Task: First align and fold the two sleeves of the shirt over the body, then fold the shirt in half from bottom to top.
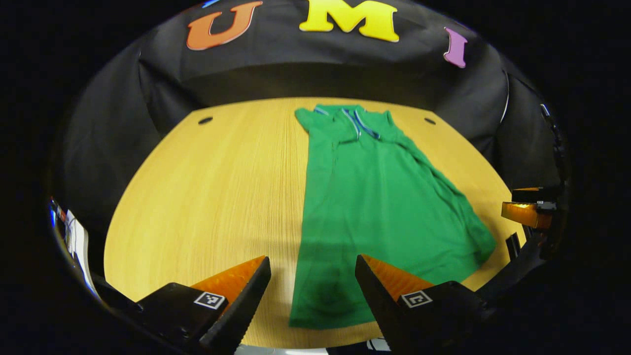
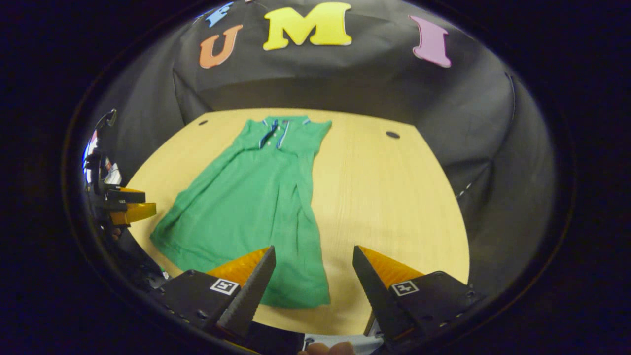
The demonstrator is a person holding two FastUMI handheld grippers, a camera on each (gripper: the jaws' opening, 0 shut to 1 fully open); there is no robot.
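Shirt point(image 1: 374, 197) lies flat on the wooden table point(image 1: 207, 197), green, long axis running from the near edge to the far edge, collar toward the far edge by the booth wall and hem toward the near edge. Sleeves appear folded in over the body. Left gripper point(image 1: 313, 291) hovers above the hem at the near edge, fingers spread wide, holding nothing. Right gripper point(image 2: 314, 281) likewise at the near edge by the hem's other corner, fingers wide apart, empty.
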